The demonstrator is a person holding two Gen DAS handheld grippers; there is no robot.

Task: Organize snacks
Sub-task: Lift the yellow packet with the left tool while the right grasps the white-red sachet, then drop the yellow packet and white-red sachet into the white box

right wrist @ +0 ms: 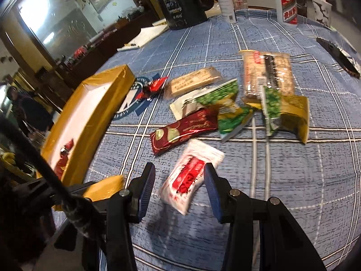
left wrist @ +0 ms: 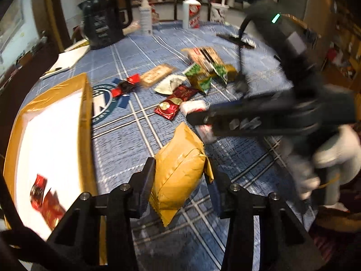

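**Two claws, two snack packets above a plaid worktop**

The left claw (left wrist: 180, 178) is clenched on a gold snack packet (left wrist: 178, 171), both black fingers pressing its sides, the packet tilted with its crimped end hanging toward six o'clock. At nine o'clock of it stands a gold-rimmed box (left wrist: 85, 122) with a white floor, where red-wrapped snacks (left wrist: 42, 196) already lie. In the right wrist view, the right claw (right wrist: 180, 178) grasps a white-and-red packet (right wrist: 191, 174): the blue-padded finger at three o'clock presses its edge, though blur hides whether the other pad touches. A gloved hand (left wrist: 325, 164) carries this gripper. Beyond, toward twelve o'clock, loose snacks crowd the blue plaid worktop (right wrist: 293, 180): a dark red bar (right wrist: 182, 128), green packets (right wrist: 227, 110), a tan wafer pack (right wrist: 194, 81), a clear-wrapped biscuit pack (right wrist: 268, 72) and a red twist candy (right wrist: 153, 85). A black kettle (right wrist: 180, 2) and a white bottle with a red label (right wrist: 285, 2) stand at the far edge.
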